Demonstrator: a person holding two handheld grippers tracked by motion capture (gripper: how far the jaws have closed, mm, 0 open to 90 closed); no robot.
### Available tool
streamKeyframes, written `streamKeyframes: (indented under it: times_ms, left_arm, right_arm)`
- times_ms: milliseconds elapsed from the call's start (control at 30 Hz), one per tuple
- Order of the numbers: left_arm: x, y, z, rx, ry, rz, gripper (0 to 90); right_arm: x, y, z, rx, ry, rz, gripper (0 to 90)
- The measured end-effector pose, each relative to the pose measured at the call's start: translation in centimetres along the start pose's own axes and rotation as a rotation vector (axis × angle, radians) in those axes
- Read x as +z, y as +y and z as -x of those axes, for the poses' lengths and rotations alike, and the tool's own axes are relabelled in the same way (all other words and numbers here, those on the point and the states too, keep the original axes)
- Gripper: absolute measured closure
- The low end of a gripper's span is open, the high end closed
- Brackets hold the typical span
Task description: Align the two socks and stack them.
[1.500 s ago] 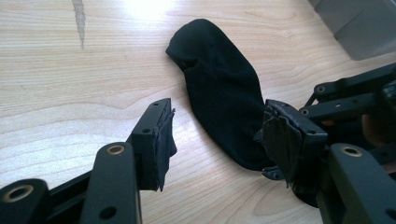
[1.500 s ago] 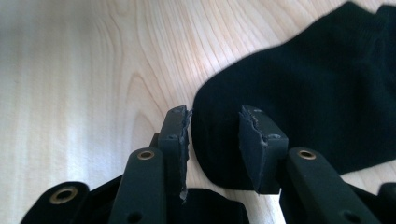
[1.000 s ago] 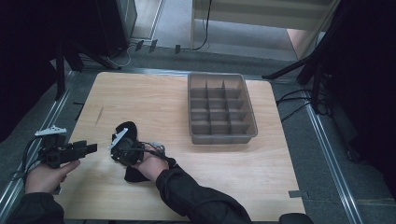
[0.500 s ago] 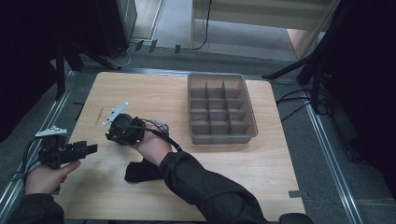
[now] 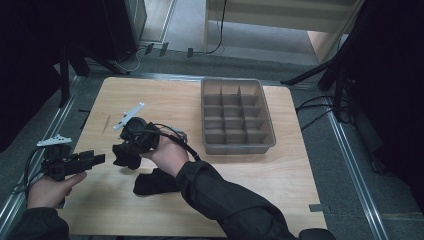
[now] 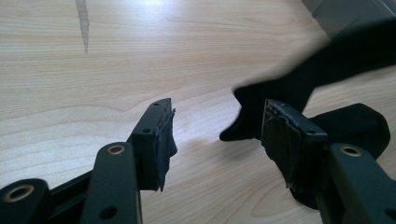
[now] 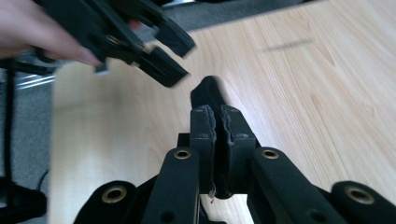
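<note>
Pale wood grain covers the worktop (image 5: 280, 165), which stands on a grey floor with dark stands and cables around it. On it, the thing in hand is a piece of black cloth (image 5: 127, 157): in the high view one end is lifted toward the left part of the worktop in the right hand-held gripper (image 5: 131, 150), while a second black cloth piece (image 5: 155, 182) lies flat just beside the person's right hand (image 5: 167, 155); whether the two are joined cannot be told there. The right gripper view shows what the high view cannot: the right hand-held gripper's (image 7: 219, 121) jaws are pressed together on the black cloth (image 7: 208, 95), a dark tip poking out past them. The left gripper view looks between spread, released jaws of the left hand-held gripper (image 6: 217, 130) with bare wood between them; the black cloth (image 6: 308, 79) hangs blurred just beyond its right-hand jaw, not touching. In the high view the left hand-held gripper (image 5: 95, 159) hovers near the worktop's left edge, held in the left hand (image 5: 47, 187), its jaws aimed at the cloth. Toward the far right sits a grey tray (image 5: 207, 120) divided into compartments, well apart from both; nothing can be made out in them.
</note>
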State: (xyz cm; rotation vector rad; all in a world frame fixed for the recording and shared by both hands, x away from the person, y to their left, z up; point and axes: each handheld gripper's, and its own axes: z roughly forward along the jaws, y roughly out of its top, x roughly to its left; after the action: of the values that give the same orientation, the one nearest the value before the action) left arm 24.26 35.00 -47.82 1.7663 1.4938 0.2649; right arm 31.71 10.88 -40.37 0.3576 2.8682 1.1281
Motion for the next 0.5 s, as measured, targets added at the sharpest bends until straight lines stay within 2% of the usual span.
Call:
streamKeyframes:
  times_ms: [233,500]
  left_arm:
    - [0.5,0.1,0.4,0.023,-0.003,-0.012,42.7]
    - [0.9,0.2,0.7,0.034,-0.009,-0.021,42.7]
  right_arm:
    - [1.7,-1.7,2.8,0.085,-0.025,-0.020,83.8]
    - [2.5,-3.6,4.8,0.155,-0.055,-0.066,83.1]
